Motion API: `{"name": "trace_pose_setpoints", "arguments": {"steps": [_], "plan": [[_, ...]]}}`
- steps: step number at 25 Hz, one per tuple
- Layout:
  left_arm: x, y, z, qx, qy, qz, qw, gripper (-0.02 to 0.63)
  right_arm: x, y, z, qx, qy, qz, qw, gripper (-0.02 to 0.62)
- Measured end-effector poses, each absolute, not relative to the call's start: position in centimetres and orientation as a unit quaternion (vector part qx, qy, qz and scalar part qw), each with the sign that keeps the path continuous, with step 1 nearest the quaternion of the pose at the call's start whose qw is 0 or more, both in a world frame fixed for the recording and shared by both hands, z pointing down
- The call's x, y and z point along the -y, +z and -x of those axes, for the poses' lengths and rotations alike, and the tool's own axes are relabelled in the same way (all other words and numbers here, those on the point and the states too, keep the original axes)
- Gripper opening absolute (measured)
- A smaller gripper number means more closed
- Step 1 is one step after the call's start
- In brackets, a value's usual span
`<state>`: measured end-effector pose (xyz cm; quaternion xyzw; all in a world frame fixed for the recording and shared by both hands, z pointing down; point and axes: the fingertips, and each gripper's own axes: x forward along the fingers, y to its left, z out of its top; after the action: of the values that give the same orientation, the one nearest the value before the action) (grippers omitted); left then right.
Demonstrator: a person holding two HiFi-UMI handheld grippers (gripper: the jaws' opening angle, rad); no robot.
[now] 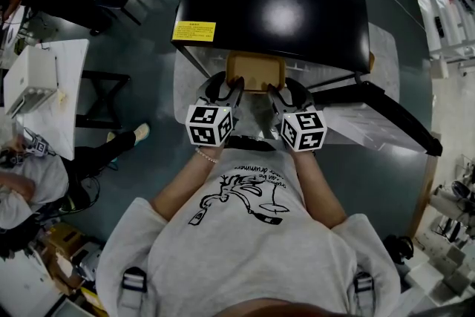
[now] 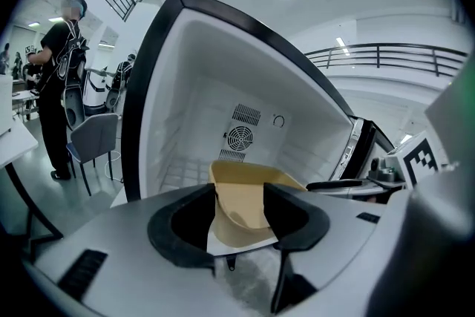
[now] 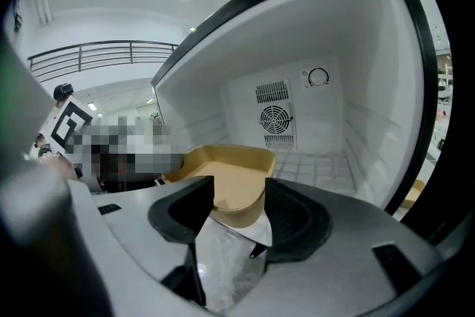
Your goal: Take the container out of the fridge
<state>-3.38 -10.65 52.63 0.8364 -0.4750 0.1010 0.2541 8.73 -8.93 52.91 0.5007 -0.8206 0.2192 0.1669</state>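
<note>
A tan, shallow container (image 1: 254,73) sticks out of the front of the open black fridge (image 1: 274,4), level with its floor. My left gripper (image 1: 234,87) holds the container's near left corner (image 2: 249,176), and both jaws lie against the walls there. My right gripper (image 1: 274,90) holds the near right corner (image 3: 226,159) in the same way. In the left gripper view (image 2: 239,191) and the right gripper view (image 3: 240,183) the tan wall fills the gap between the jaws. The fridge's white inside (image 3: 312,137) behind the container holds nothing else.
The fridge door (image 1: 386,111) stands swung open to the right. A fan grille (image 2: 239,137) sits on the back wall. A yellow label (image 1: 194,31) marks the fridge top. To the left are a chair (image 2: 93,141), a standing person (image 2: 56,85) and a white table (image 1: 44,93).
</note>
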Motion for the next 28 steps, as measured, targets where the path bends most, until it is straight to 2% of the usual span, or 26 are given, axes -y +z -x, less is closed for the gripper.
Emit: {"name": "trace_pose_setpoints", "arguments": {"steps": [28], "plan": [[5.8,55.8,5.7,0.488,0.119,-0.819,0.277,0.206,4.1,56.1,-6.4,0.833,0.244,-0.454,0.200,0.225]]}}
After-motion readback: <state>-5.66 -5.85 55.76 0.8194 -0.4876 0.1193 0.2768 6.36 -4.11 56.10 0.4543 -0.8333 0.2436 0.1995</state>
